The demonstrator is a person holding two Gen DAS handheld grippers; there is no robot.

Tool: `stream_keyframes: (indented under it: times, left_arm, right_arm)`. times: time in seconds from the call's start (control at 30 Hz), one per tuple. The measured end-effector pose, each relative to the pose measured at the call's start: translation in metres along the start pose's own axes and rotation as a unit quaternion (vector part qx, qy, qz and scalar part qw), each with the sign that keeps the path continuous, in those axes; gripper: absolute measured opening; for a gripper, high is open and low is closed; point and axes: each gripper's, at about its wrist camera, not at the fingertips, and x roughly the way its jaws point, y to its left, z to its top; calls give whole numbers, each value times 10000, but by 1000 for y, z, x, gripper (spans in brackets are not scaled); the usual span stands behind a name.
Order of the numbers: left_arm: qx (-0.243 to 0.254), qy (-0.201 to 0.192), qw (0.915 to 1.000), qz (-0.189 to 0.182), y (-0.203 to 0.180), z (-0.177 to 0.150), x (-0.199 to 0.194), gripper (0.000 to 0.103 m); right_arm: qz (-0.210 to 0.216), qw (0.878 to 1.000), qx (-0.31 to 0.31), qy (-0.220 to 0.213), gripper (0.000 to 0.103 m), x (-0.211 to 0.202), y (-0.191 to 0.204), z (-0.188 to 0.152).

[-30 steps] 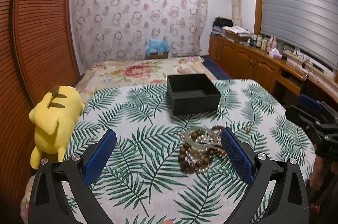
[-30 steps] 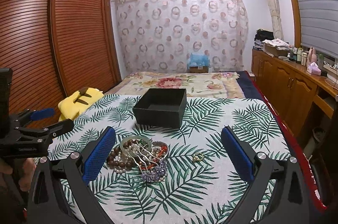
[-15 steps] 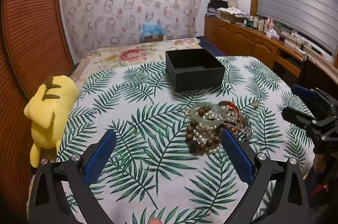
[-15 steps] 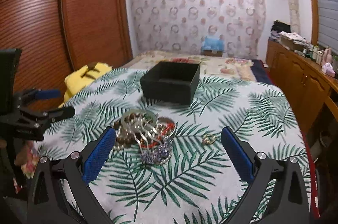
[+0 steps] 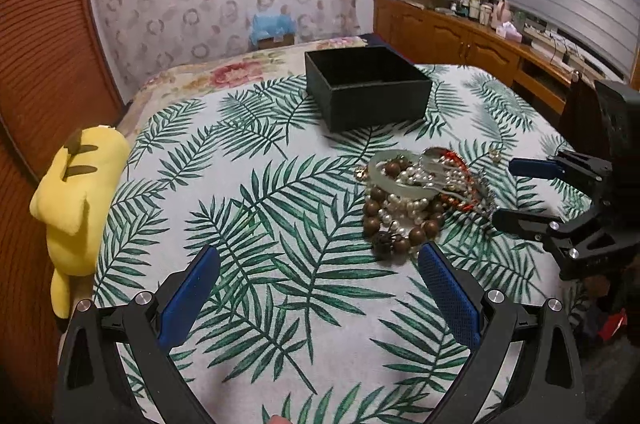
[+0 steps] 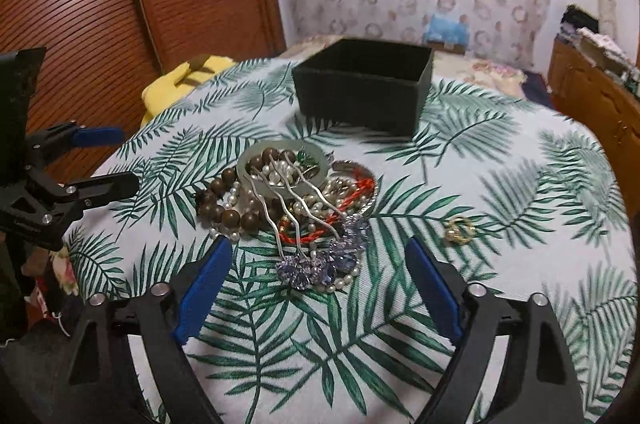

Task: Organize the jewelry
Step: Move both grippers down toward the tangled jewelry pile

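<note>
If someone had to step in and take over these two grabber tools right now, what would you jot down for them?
Left gripper: jaws open, nothing between them, beside the jewelry pile.
Right gripper: jaws closing, nothing gripped; the purple-flowered hairpins lie just ahead of them.
Things: tangled pile on the leaf-print cloth holds a pale jade bangle, brown wooden beads, pearls and a red strand. A gold ring lies apart, to the pile's right.
Black box: behind the pile, open; what shows of its inside looks empty.
Done: nothing yet.
Left: move every piece into the box.

Matt black box [image 6: 362, 92] on woven cloth [image 6: 500, 192]; glossy wooden beads [image 6: 224, 202].
</note>
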Motion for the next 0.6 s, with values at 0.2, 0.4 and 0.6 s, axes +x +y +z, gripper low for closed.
stream_keyframes:
  times: [0.2, 0.4, 0.6]
  left_arm:
    - [-206, 9, 9990, -385, 8, 5, 10, 96]
    - [-186, -70, 9983, -541, 8, 15, 17, 96]
    - [-168, -45, 9976, -675, 7, 23, 30, 95]
  right_arm:
    - [163, 9995, 25, 287, 86, 20, -4, 6]
    - [197, 9985, -166, 478, 82, 30, -2, 9]
    - [182, 9984, -211, 492, 60, 28, -7, 11]
